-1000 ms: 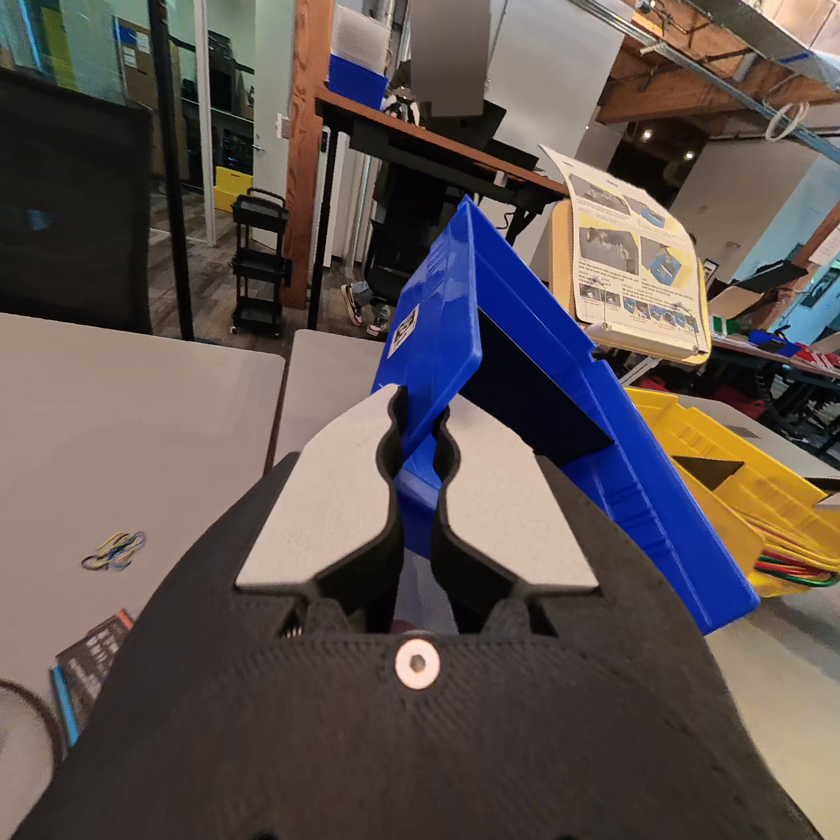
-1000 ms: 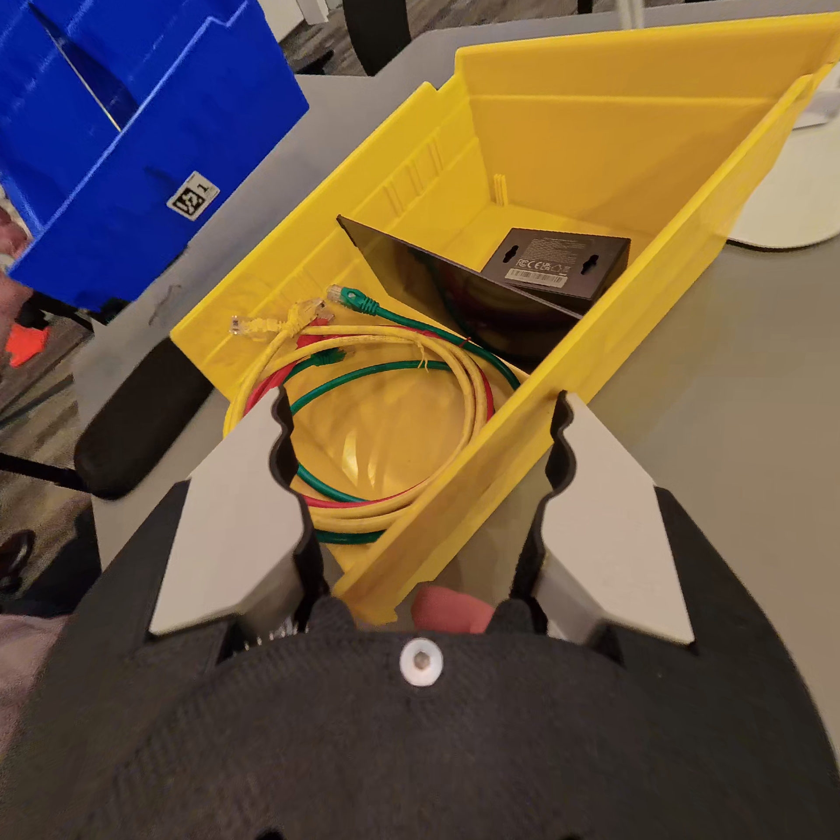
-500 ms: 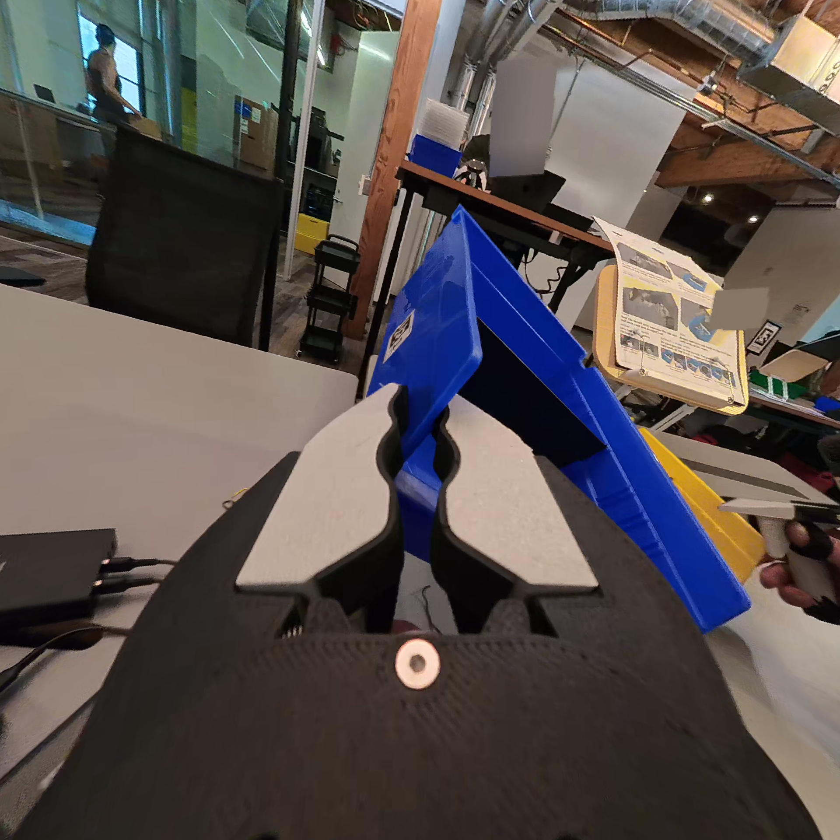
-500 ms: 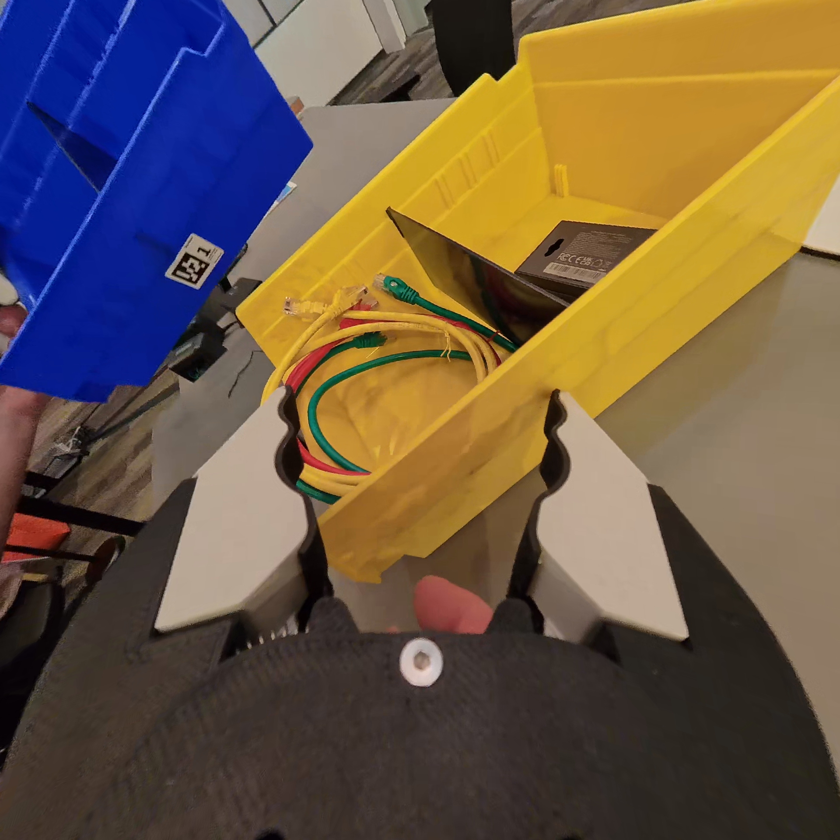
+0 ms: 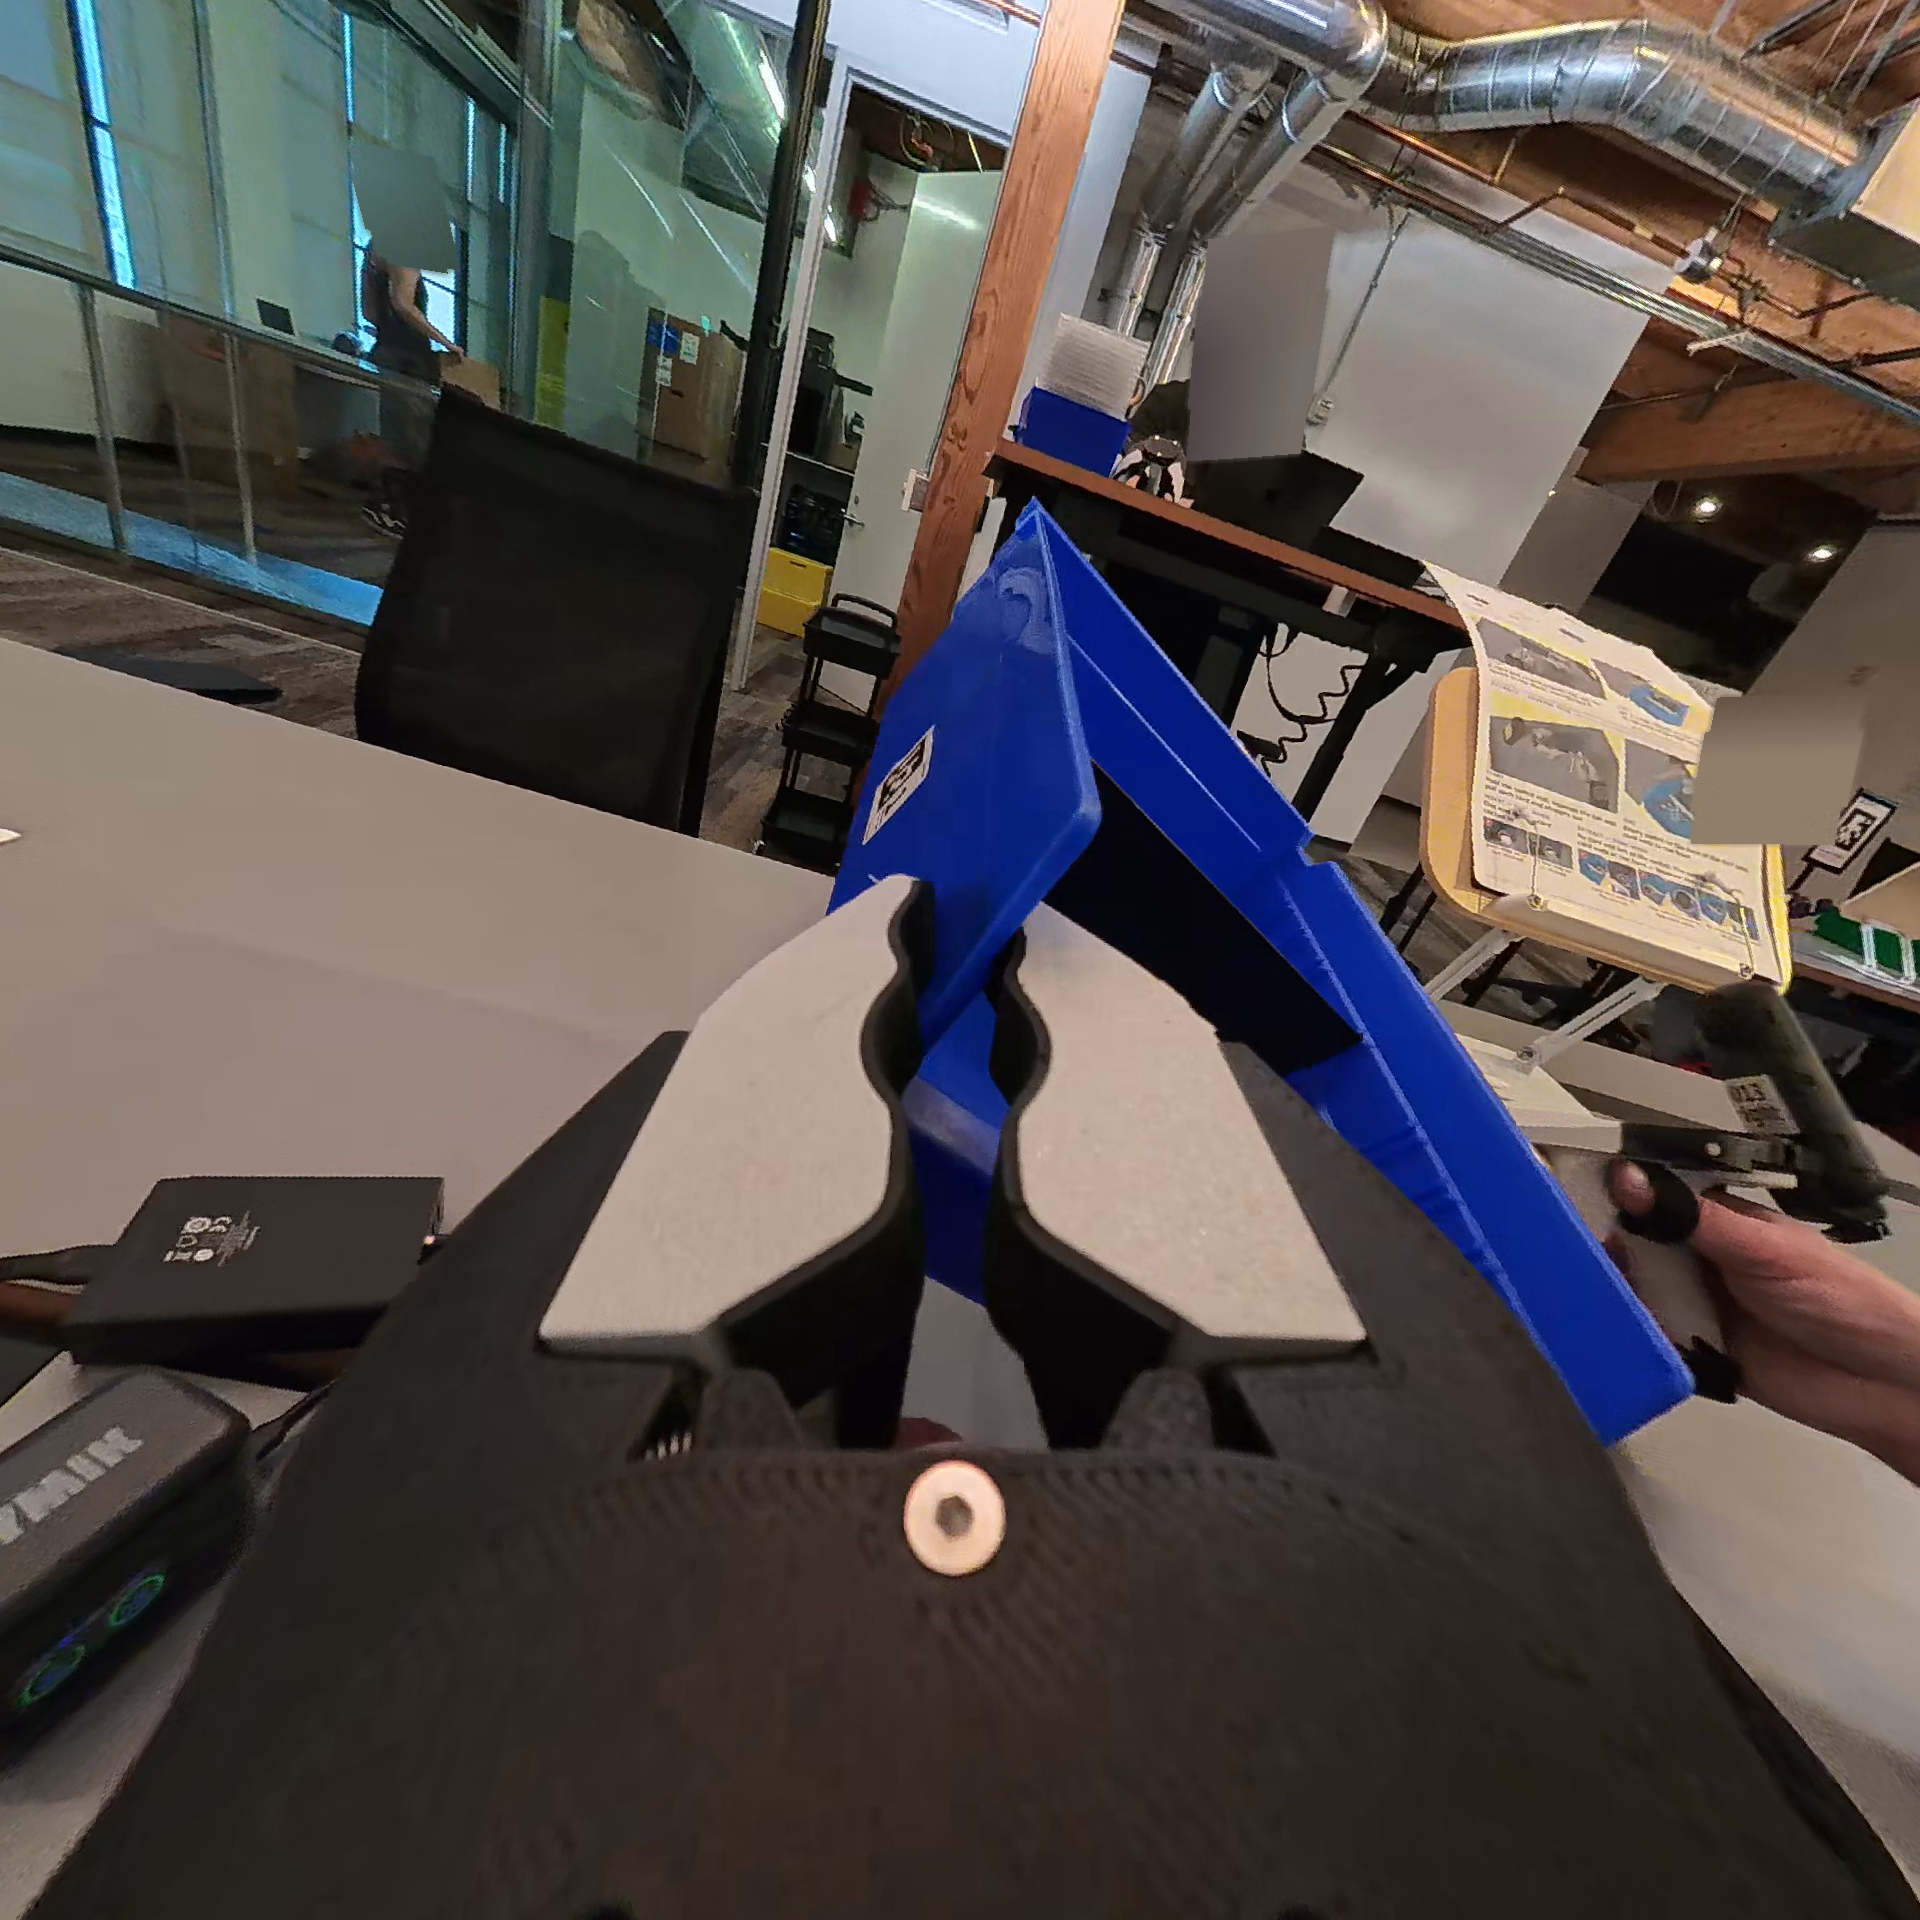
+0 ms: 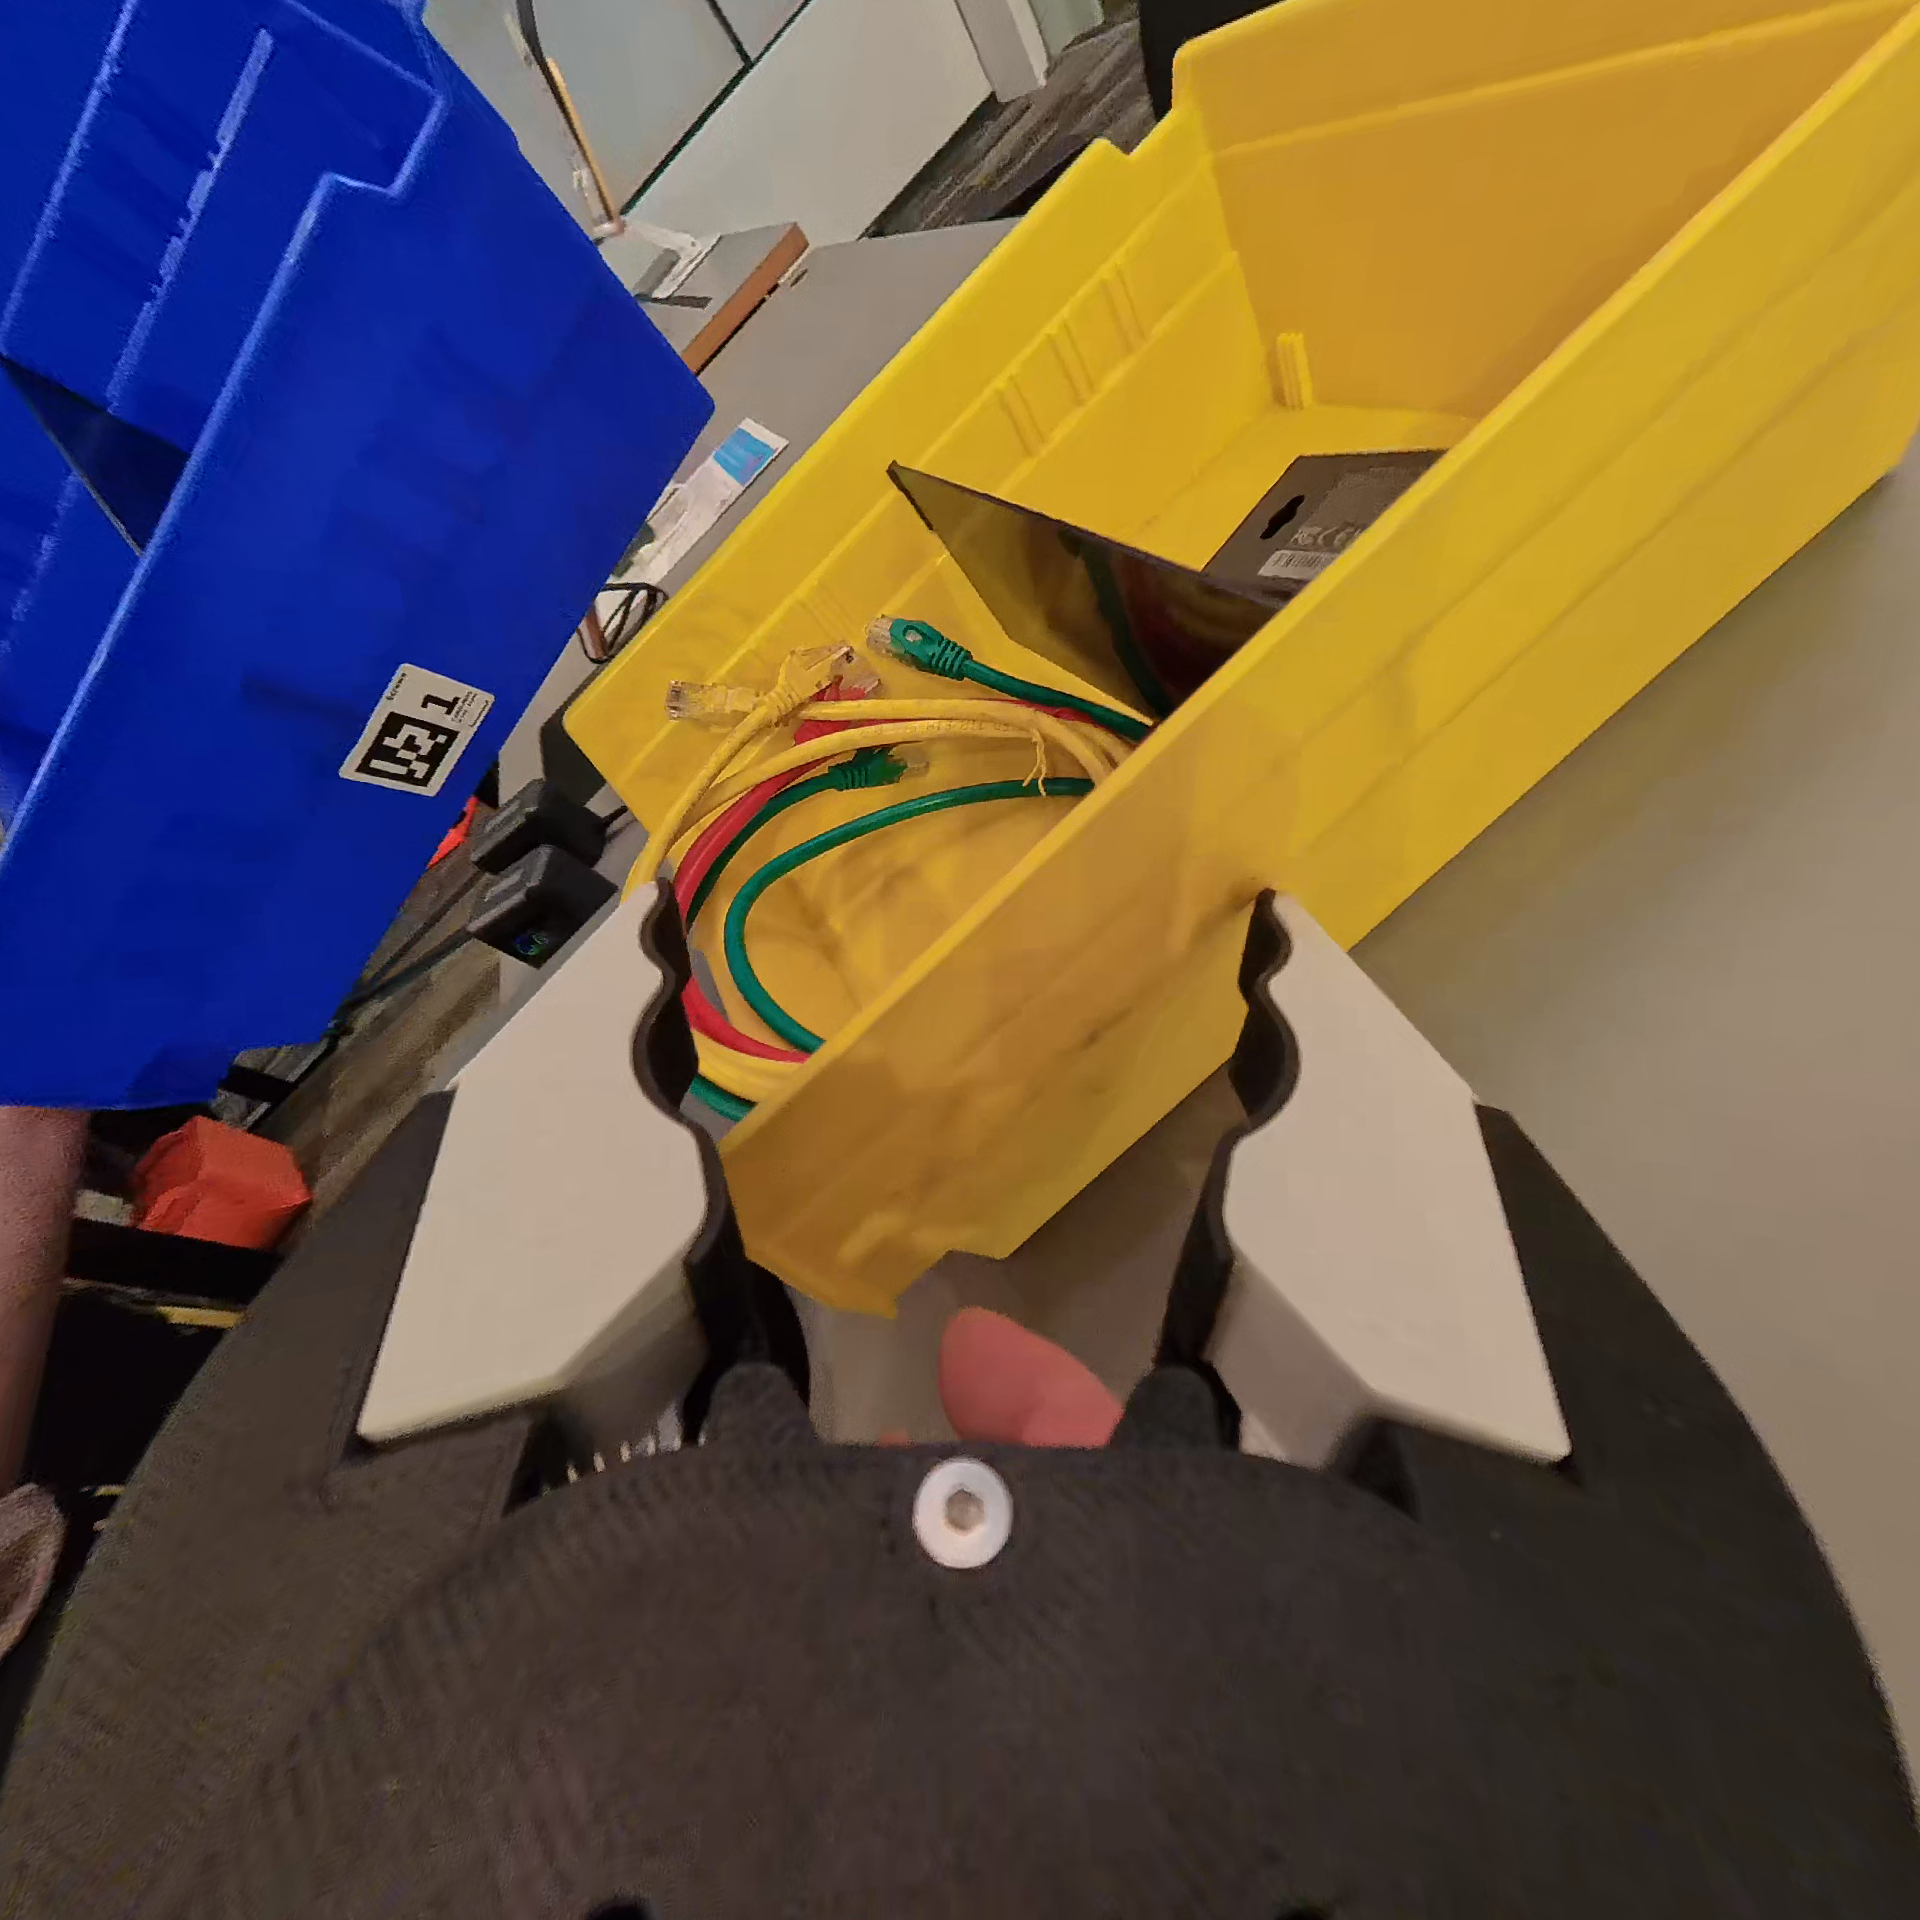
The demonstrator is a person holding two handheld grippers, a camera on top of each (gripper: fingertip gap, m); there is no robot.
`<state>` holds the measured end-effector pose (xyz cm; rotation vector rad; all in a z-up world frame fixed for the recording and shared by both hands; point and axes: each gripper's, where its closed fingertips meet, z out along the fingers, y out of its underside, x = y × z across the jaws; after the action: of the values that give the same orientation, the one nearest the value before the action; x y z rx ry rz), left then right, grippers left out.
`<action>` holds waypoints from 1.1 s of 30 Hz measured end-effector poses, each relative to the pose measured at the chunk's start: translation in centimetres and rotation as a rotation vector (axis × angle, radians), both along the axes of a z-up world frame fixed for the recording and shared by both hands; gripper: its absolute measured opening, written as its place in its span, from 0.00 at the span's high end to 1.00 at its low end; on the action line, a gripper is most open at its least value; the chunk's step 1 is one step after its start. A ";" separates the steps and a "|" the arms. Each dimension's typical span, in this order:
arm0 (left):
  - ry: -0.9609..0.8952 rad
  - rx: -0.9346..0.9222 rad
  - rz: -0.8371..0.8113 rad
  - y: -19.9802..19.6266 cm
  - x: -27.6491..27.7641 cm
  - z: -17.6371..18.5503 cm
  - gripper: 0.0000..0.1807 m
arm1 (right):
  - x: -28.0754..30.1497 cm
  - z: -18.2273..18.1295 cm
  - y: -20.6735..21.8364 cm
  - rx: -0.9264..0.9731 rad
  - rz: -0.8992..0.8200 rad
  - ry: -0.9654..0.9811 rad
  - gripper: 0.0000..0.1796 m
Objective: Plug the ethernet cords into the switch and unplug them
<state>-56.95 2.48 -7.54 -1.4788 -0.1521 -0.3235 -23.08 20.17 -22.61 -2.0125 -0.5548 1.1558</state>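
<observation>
- Inside the yellow bin (image 6: 1558, 343), on the near side of its black divider (image 6: 1049, 566), the ethernet cords (image 6: 883, 821) lay coiled, with the yellow, green and red plugs bunched at the coil's far edge, close to the divider.
- Beyond the divider, in the bin's far compartment, sat the black switch (image 6: 1320, 514), only partly visible over the bin wall.
- Your right hand-held gripper (image 6: 961, 1023) was spread wide, pinching nothing, with the bin's near corner between its fingers; the coil lay just ahead and slightly left of it.
- The bin's long axis ran away from that hand-held gripper toward the upper right, so cords came first and the switch behind them.
- Your left hand-held gripper (image 5: 961, 940) was pressed onto the wall of the blue bin (image 5: 997, 769), holding it tilted above the surface (image 5: 312, 935), to the left of the yellow bin.
- By my judgement, your right was the nearer and the only free one for reaching the cords.
</observation>
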 end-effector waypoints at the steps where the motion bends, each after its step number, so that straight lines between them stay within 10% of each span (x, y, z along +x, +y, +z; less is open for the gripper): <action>1: 0.003 0.001 0.000 -0.1 0.0 0.1 0.95 | -0.6 -0.1 0.0 -0.008 0.010 0.010 0.42; 17: 0.002 0.061 -0.115 0.7 5.7 4.3 0.95 | 3.5 9.4 -7.4 0.292 0.085 0.053 0.39; 33: -0.044 -0.058 -0.671 8.5 34.6 2.8 0.95 | 17.2 12.6 -16.3 0.219 -0.038 0.246 0.34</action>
<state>-22.36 10.93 -4.78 -1.5493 0.3130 -0.8971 -5.88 3.82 -10.05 -1.6606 -0.4926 1.2403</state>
